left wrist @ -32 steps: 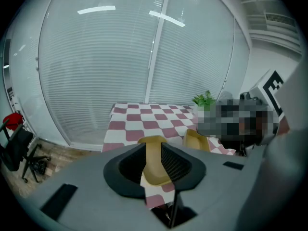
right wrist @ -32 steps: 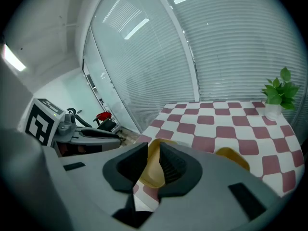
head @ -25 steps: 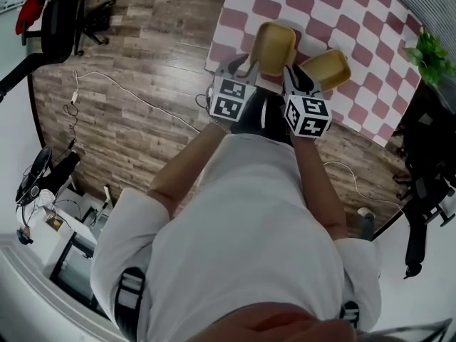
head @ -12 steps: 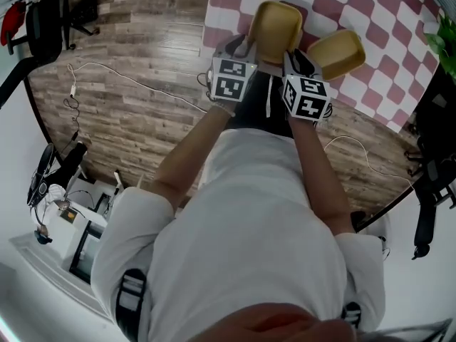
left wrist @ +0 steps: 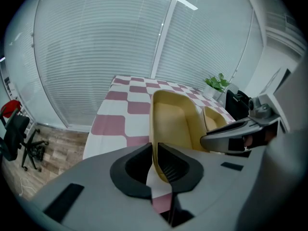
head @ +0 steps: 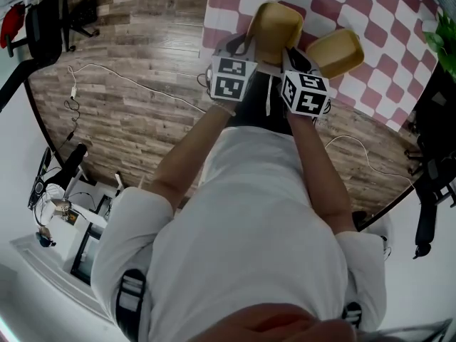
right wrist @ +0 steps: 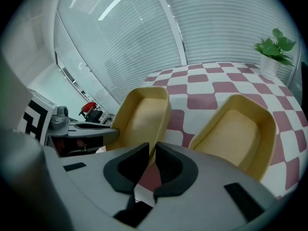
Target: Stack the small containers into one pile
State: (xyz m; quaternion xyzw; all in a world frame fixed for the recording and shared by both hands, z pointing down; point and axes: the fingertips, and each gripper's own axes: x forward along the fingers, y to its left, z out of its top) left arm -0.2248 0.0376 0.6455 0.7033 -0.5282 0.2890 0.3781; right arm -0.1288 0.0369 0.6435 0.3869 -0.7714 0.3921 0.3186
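Yellow container (head: 274,23) – open top, rounded corners – is held from both sides at the near edge of the checked table (head: 370,6).

Left gripper (left wrist: 155,150): jaws closed on the container's left wall, which runs straight down into the narrow gap between them. The hollow of the container lies to the right of those jaws, and its long axis points away toward the far side of the table.

Right gripper (right wrist: 152,150): jaws drawn almost together on the near corner of the container's right wall, with the body of the container lying to the left of them and beyond.

Whether the base touches the cloth cannot be told from any view.

Second container (head: 335,52) – same colour and shape – sits upright on the table to the right of the held one. It lies just beside the right gripper and is apart from the first container.

A potted plant (right wrist: 272,47) stands at the far right of the table. Wood-plank floor (head: 128,98) lies to the left, with a thin white cable (head: 142,84) trailing across it.
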